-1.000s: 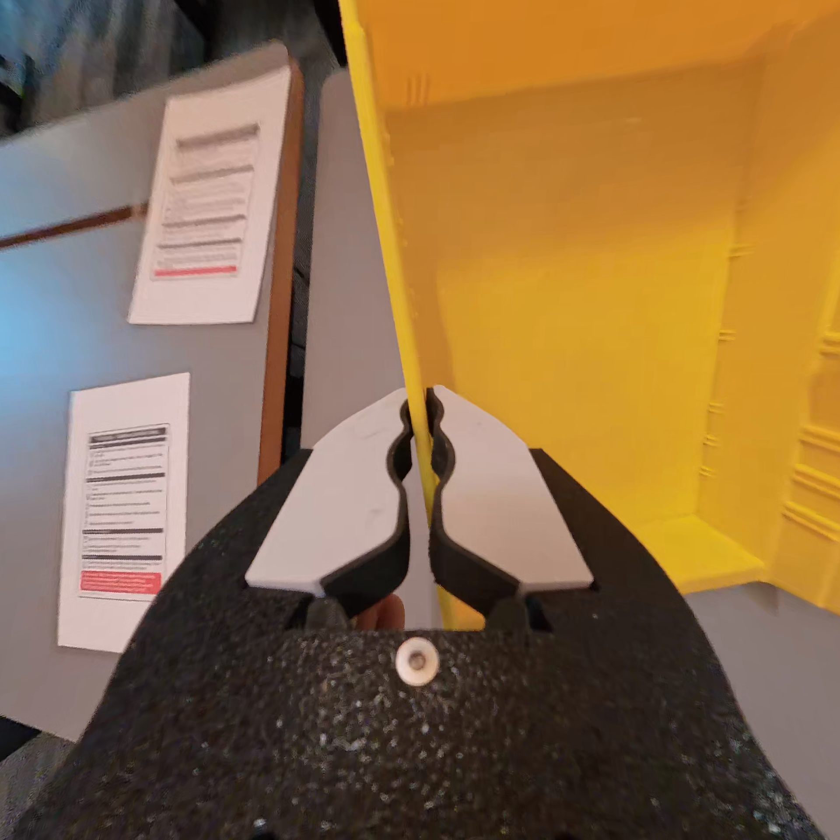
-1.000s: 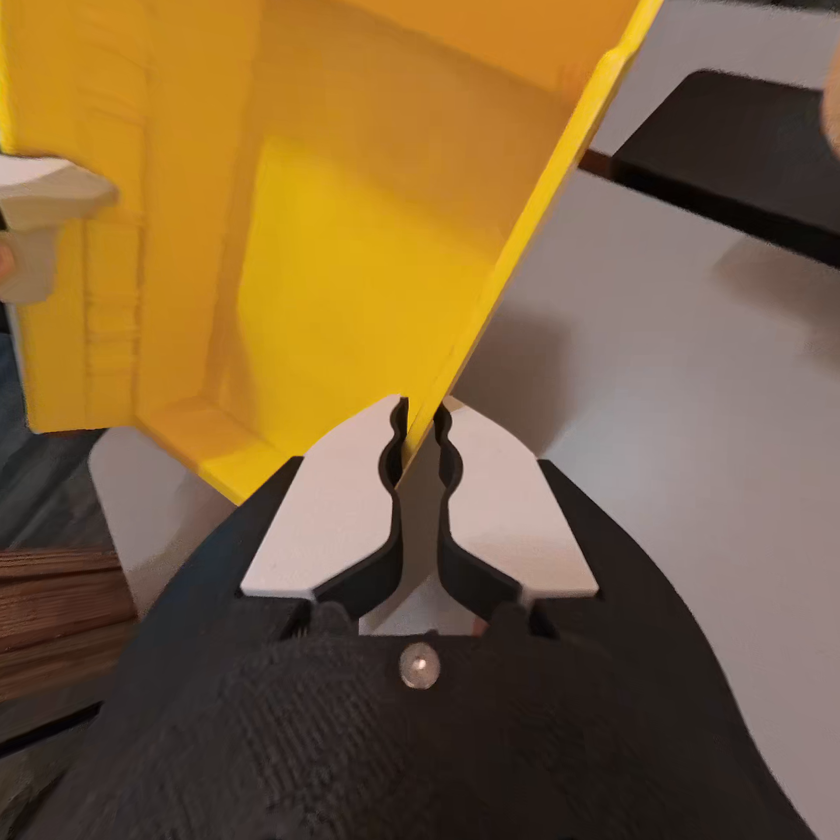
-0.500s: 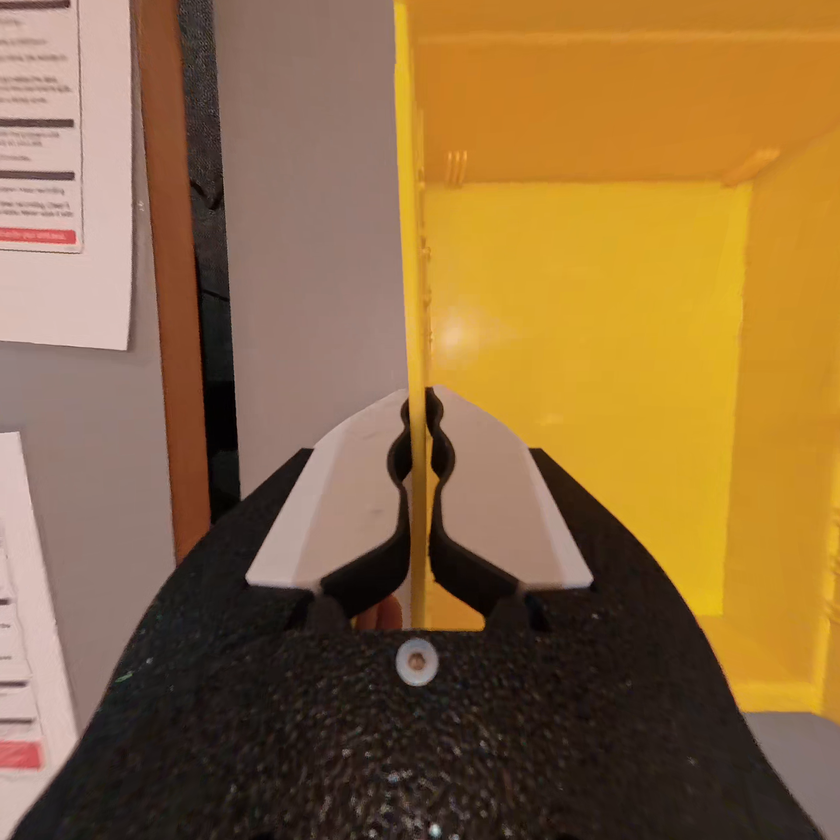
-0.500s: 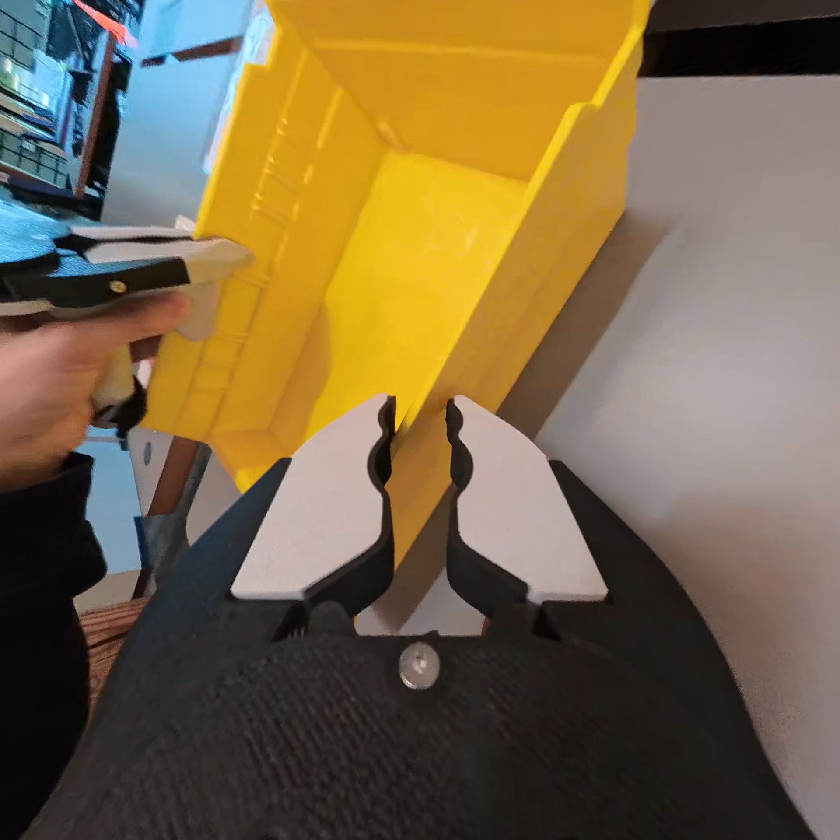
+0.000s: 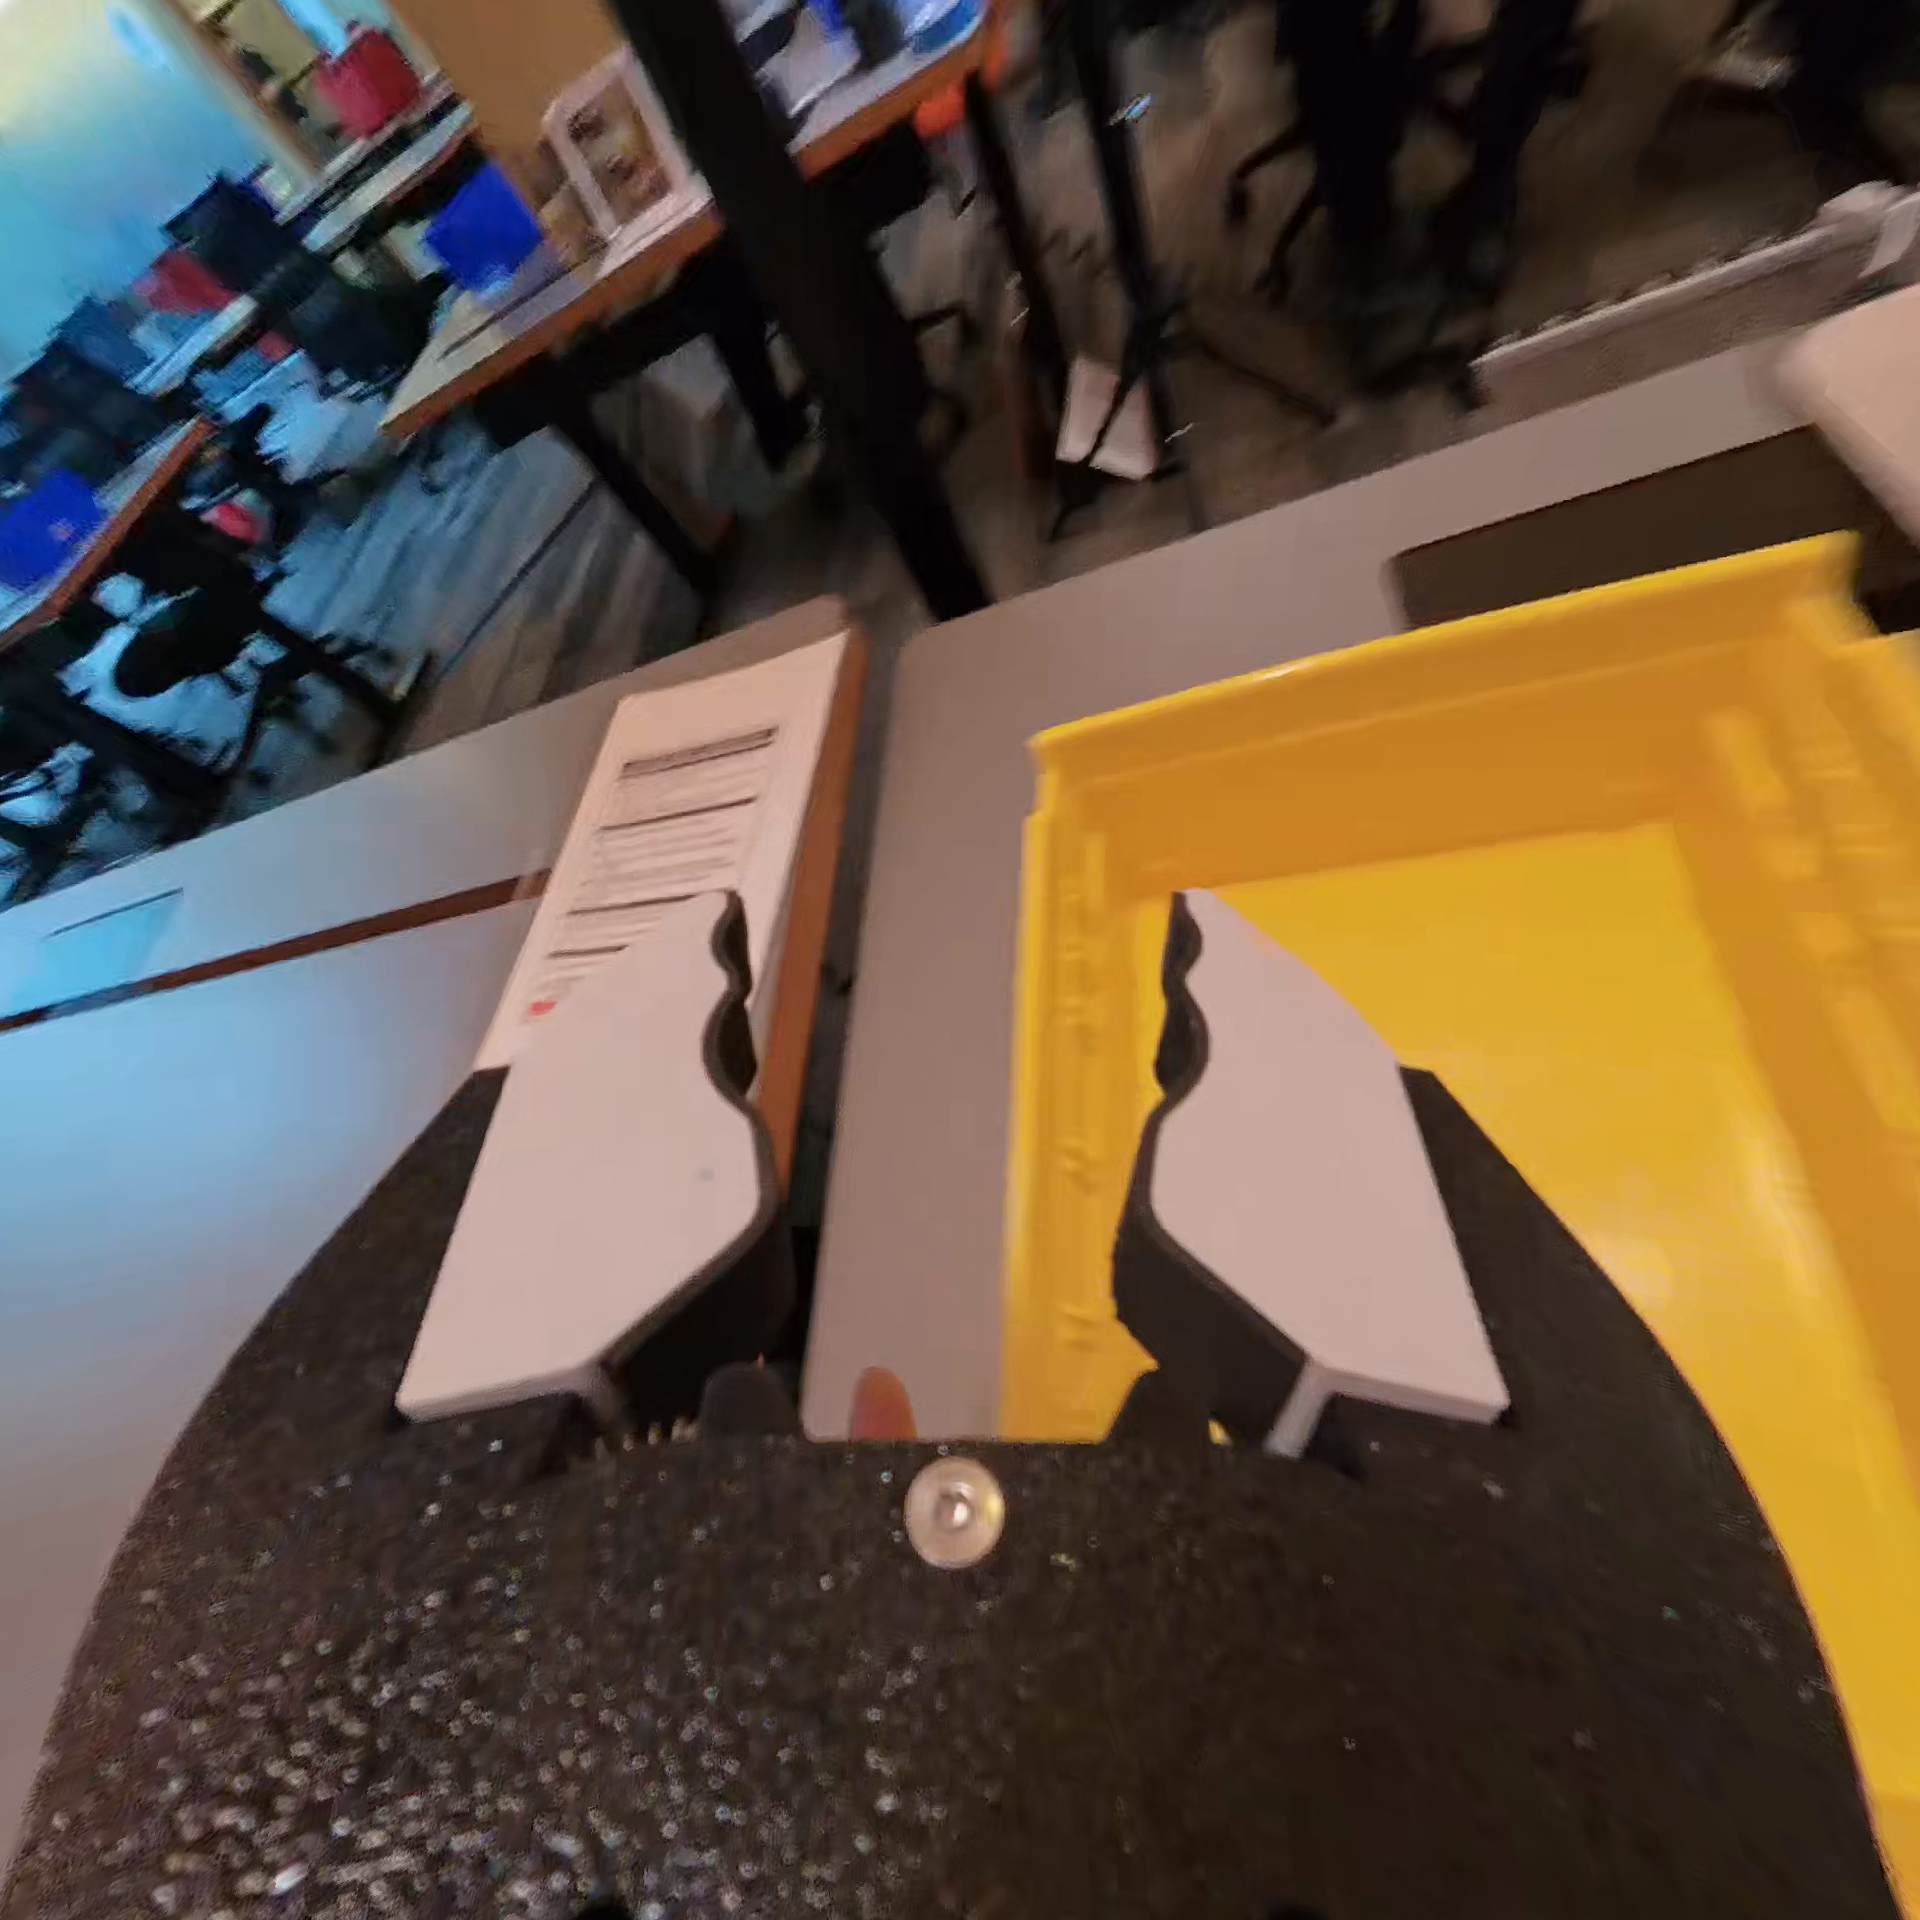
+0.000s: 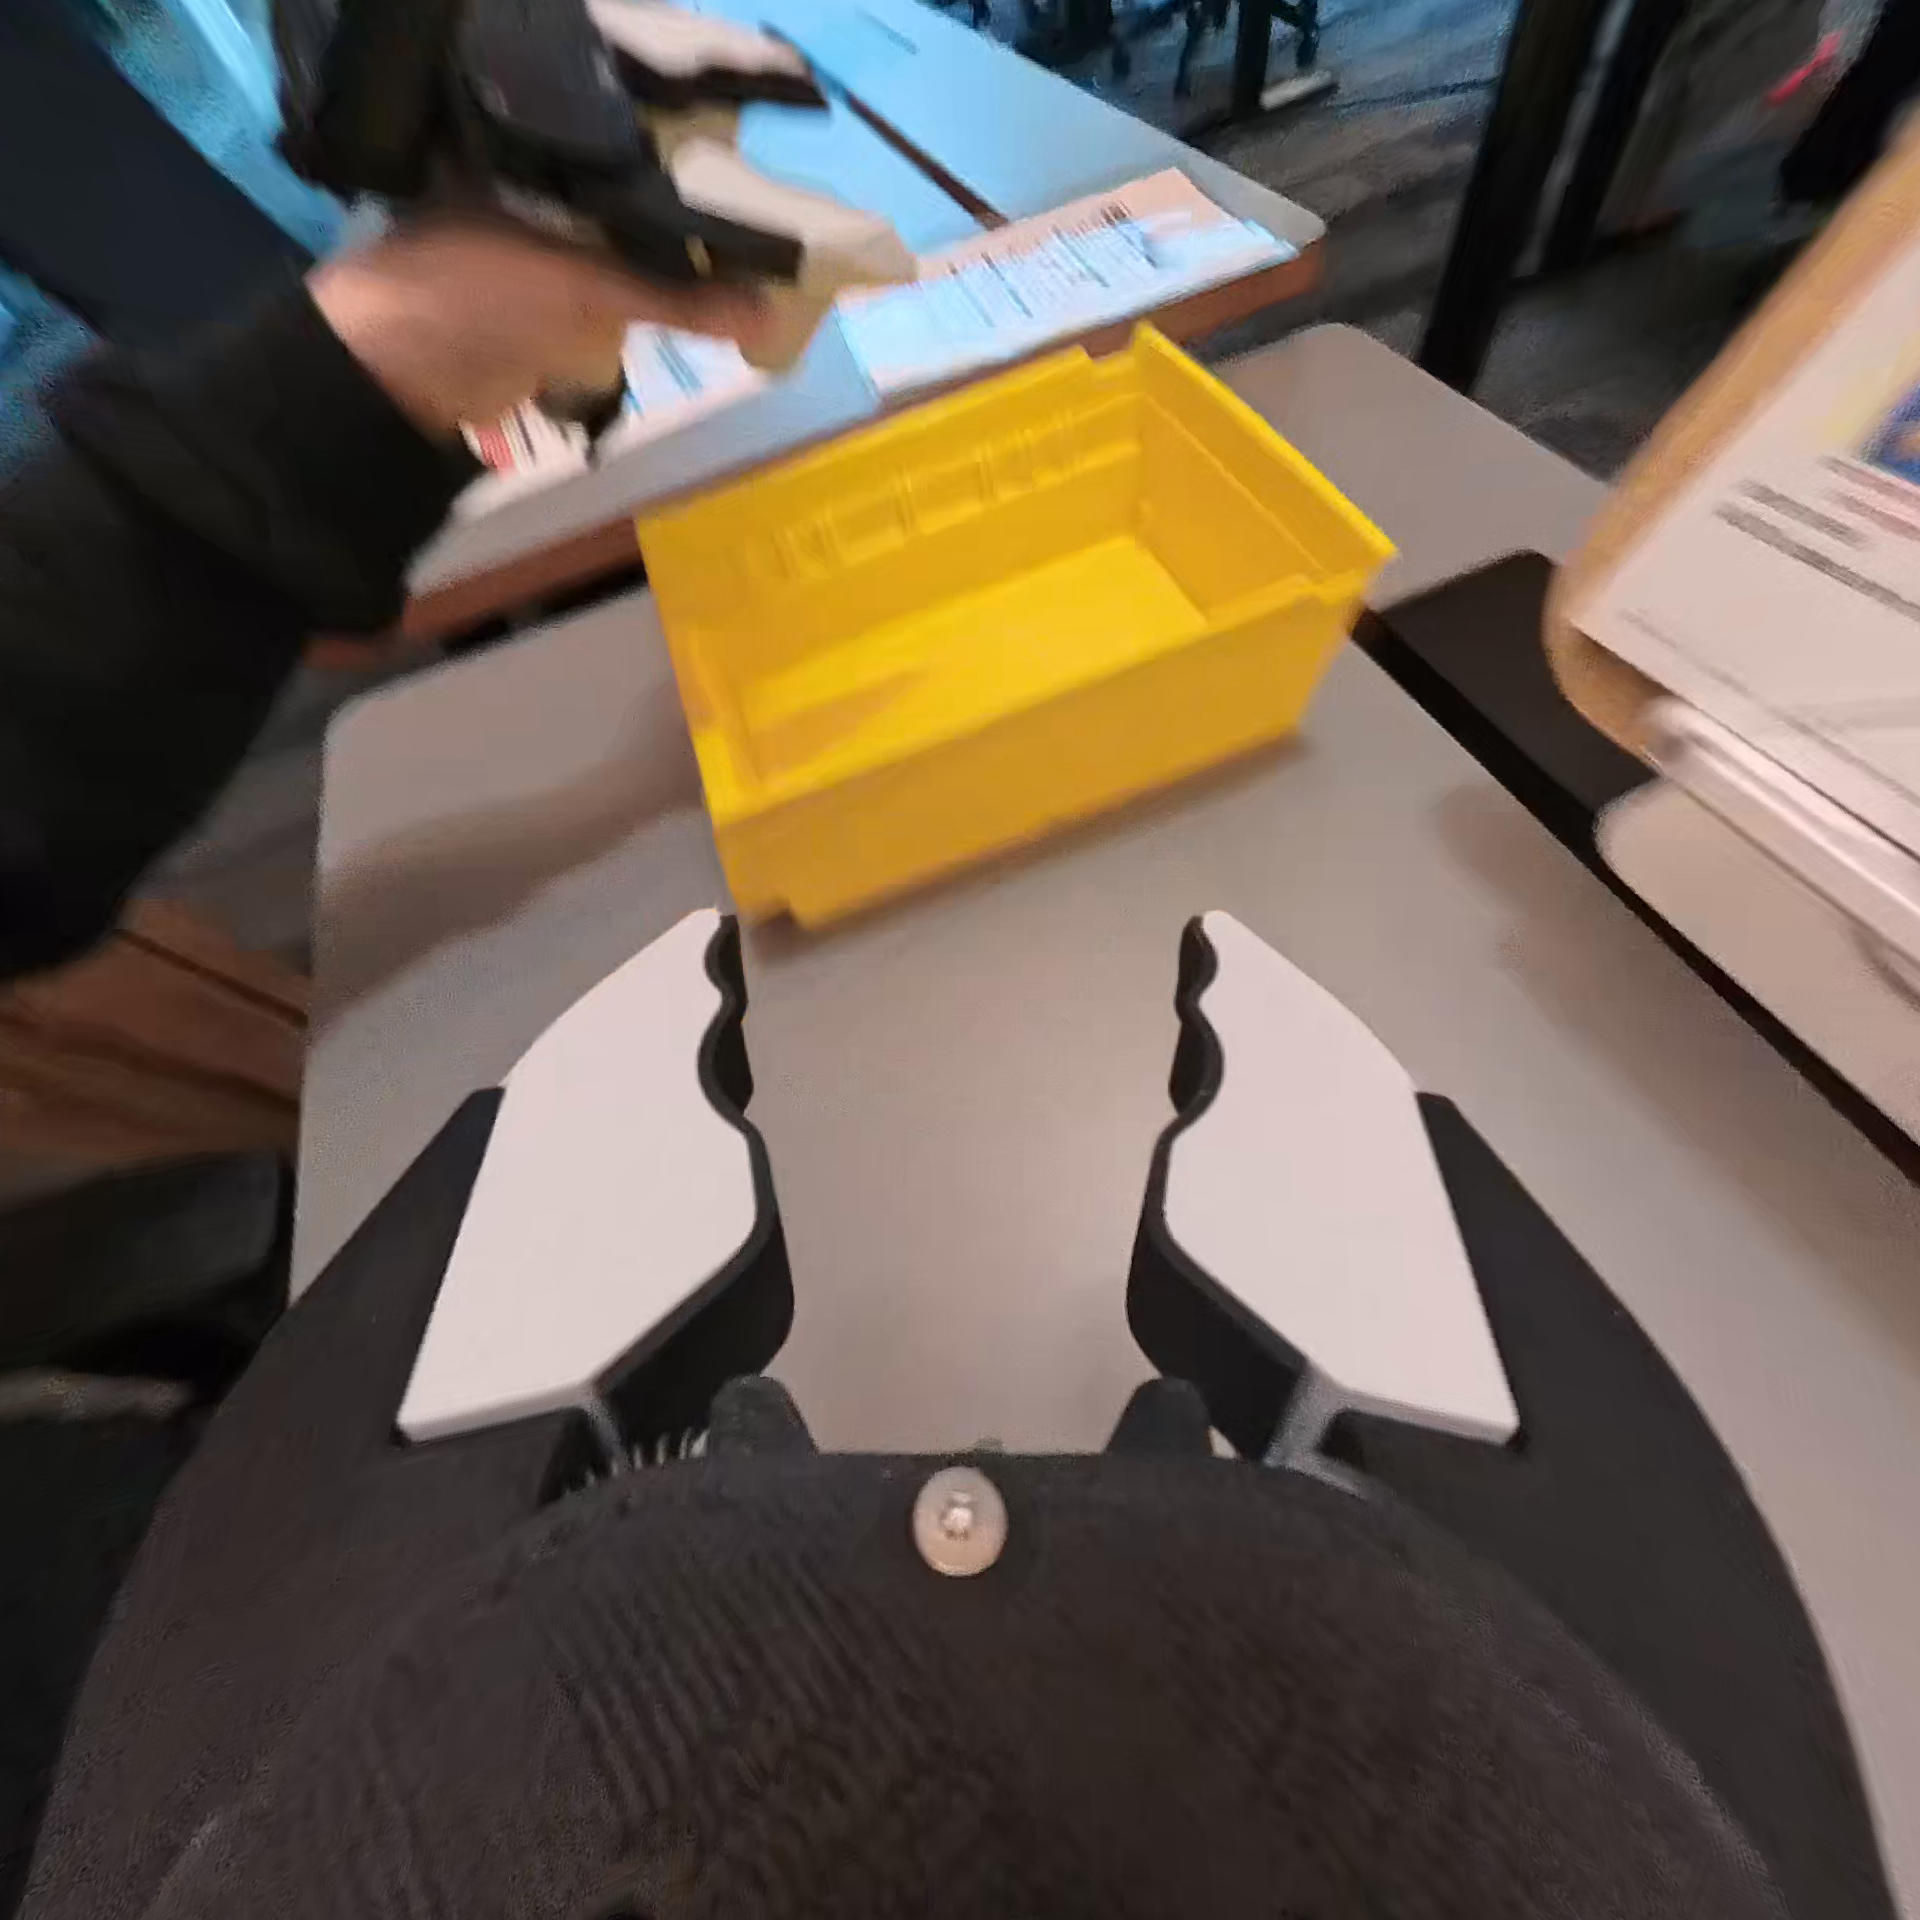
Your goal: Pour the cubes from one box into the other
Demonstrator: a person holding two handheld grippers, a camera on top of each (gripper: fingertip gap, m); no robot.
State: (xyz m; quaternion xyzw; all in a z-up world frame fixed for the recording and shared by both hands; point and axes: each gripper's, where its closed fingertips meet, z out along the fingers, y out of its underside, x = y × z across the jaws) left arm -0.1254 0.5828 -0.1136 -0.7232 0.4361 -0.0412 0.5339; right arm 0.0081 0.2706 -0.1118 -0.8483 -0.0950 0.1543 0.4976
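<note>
Both grippers, left [image 5: 956, 925] and right [image 6: 958, 935], gaped empty; a careless swing risked knocking the emptied box [image 6: 997, 644].

Box [image 6: 997, 665] upright on table [image 6: 1039, 1091], ahead of right claw [image 6: 961, 971]; paper sheet [image 6: 1049, 265] behind box.

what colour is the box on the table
Bright yellow all over; the box shows best in the right wrist view, sitting empty on the grey table.

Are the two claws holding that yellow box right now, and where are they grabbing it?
No, nothing is held. The left claw and right claw are both wide open, and the yellow box sits by itself on the grey table.
</note>
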